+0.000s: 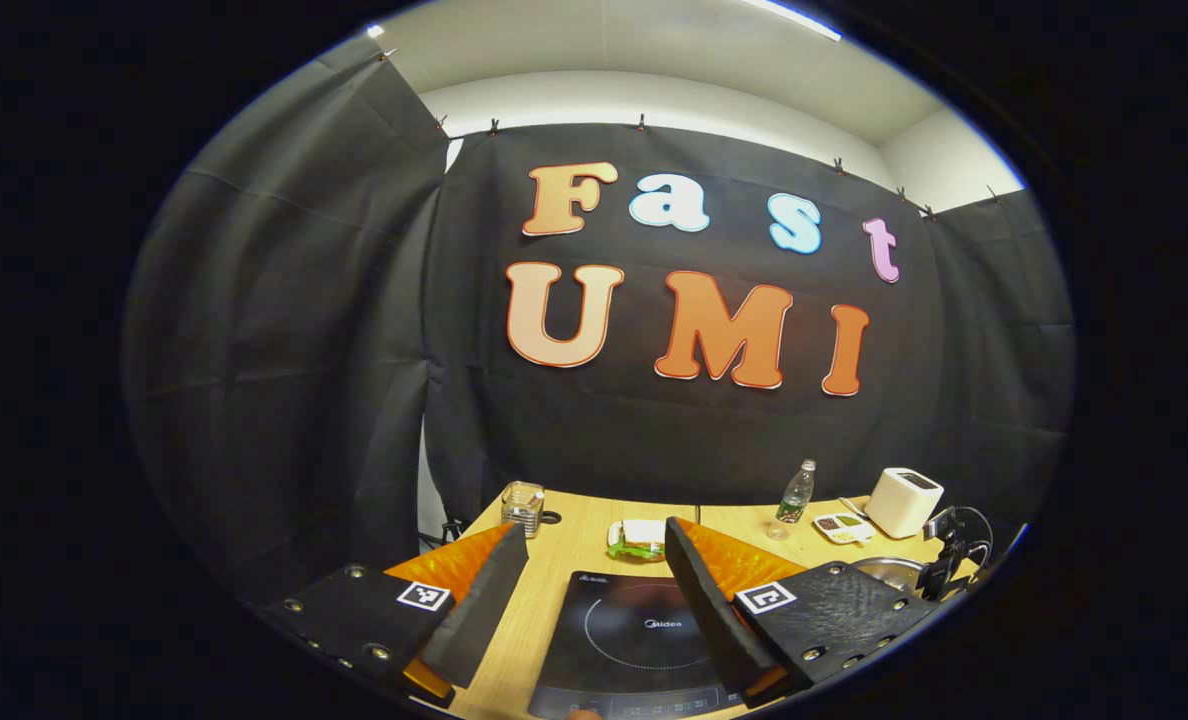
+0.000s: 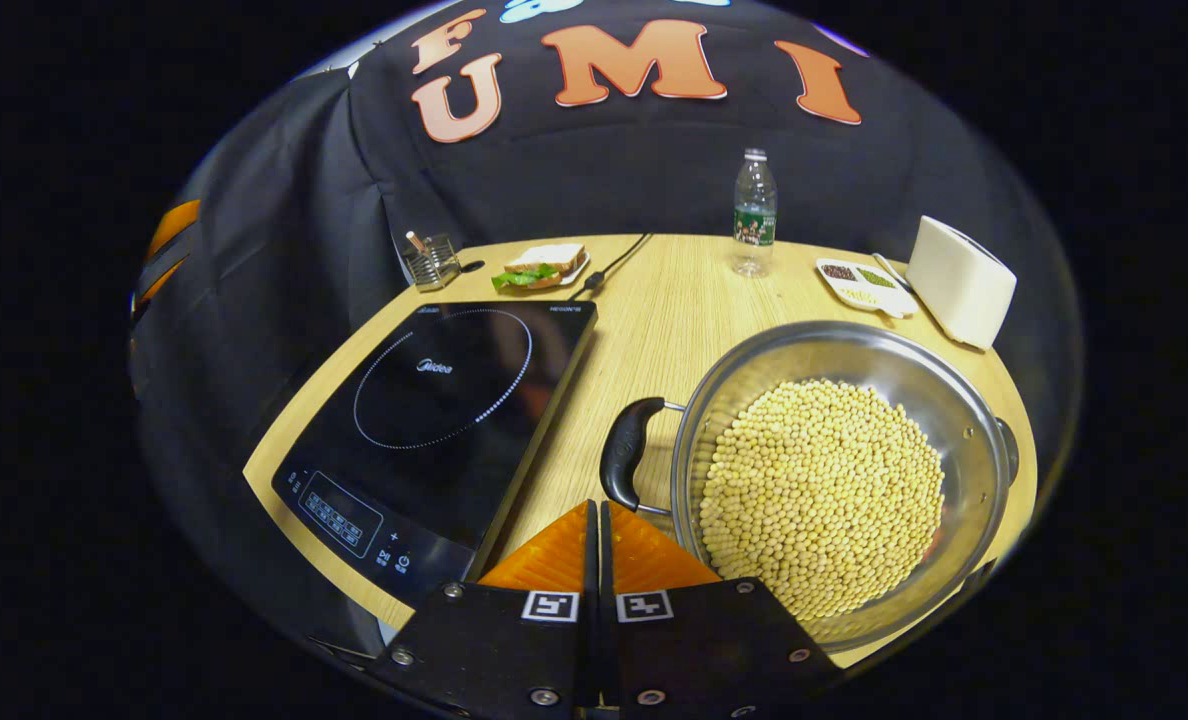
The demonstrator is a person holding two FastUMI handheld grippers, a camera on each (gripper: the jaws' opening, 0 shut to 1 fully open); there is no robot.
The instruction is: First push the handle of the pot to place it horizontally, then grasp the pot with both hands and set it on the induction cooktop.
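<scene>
Right gripper (image 2: 595, 515): fingers pressed together, empty. Just ahead: pot handle (image 2: 626, 452), long axis running fore-aft. Ahead-right: pot (image 2: 954, 400), full of beans, on table (image 2: 654, 310). Ahead-left: induction cooktop (image 2: 434, 410).
Left gripper (image 1: 594, 540): fingers wide apart, empty, above cooktop; pot rim far right.

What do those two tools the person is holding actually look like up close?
Each tool, the left tool and the right tool, has two flat wedge-shaped fingers mounted on black textured plates. The plates are fastened with round silver screws, and each plate carries a small square black-and-white pattern marker.
</scene>
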